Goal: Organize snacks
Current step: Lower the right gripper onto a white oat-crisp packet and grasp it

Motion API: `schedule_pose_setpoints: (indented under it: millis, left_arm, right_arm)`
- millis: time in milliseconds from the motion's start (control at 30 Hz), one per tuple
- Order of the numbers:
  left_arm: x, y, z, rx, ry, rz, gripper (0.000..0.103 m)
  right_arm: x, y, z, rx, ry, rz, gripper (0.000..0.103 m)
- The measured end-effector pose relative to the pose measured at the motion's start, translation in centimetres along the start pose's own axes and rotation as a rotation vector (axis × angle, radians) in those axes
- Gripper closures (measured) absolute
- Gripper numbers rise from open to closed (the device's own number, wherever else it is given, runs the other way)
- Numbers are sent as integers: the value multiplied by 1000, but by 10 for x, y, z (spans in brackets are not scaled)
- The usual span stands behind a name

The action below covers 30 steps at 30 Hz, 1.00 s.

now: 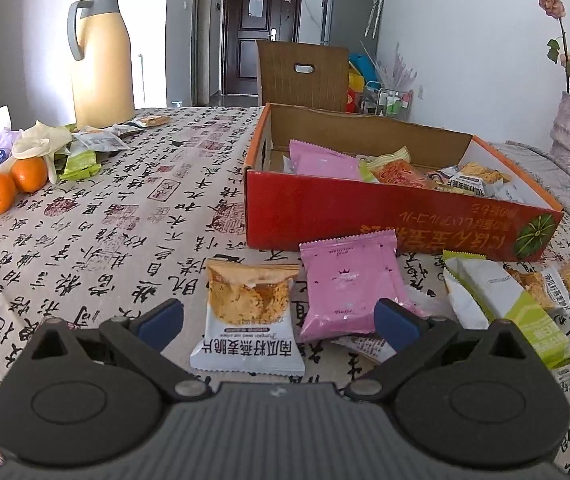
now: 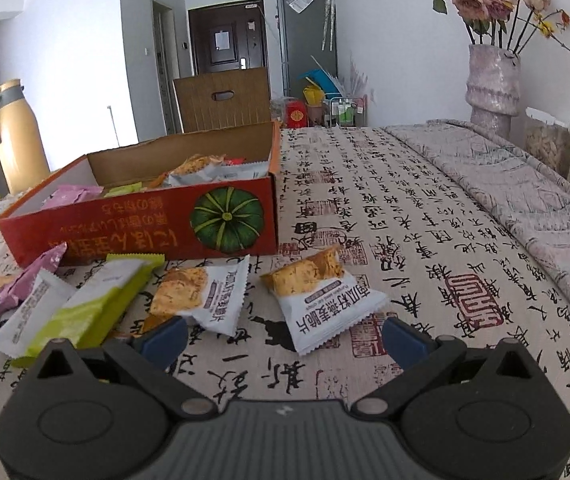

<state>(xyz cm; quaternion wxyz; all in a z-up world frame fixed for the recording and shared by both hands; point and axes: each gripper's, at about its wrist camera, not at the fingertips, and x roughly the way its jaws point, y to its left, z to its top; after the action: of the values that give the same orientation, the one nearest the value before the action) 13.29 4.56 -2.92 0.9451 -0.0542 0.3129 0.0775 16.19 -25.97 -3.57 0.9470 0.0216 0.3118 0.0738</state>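
Observation:
A red cardboard box (image 1: pixel 365 216) with several snack packets inside stands on the table; it also shows in the right wrist view (image 2: pixel 133 220). My left gripper (image 1: pixel 279 326) is open, just above the table, around a white-and-orange oat crisp packet (image 1: pixel 247 320). A pink packet (image 1: pixel 349 288) lies right of it, and a green-and-white bar (image 1: pixel 509 304) further right. My right gripper (image 2: pixel 285 338) is open over the table, with a white oat crisp packet (image 2: pixel 325 304) between its fingers. Another oat crisp packet (image 2: pixel 201 296) and the green-and-white bar (image 2: pixel 81 312) lie to its left.
A beige thermos jug (image 1: pixel 101 60) stands at the back left. Oranges (image 1: pixel 9 184), a glove and more packets lie at the left edge. Flower vases (image 2: pixel 493 80) stand at the right. A chair back (image 1: pixel 301 76) rises behind the box.

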Motion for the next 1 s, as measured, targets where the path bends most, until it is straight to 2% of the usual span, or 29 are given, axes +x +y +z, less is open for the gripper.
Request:
schedule_pose_setpoints:
  millis: [233,467,900,967,1000]
  left_arm:
    - [3,-2,-1,2,2,15,0]
    - [4,-3,-2,4,4,25,0]
    - [4,-2,-2,-1,8,24,0]
    - [5,-2,-2,0,8,25,0]
    - [5,-2,-2,-1,7,25,0]
  right_arm:
    - [1,-2,0,-5,-3,14,0]
    - [4,-2,10,-88,1,-15,0]
    - [43,-8,24,-182,100,-71,0]
    - [51,-8,30,-177,112,-58,2]
    - [54,-8,32,-171,114,-48,6]
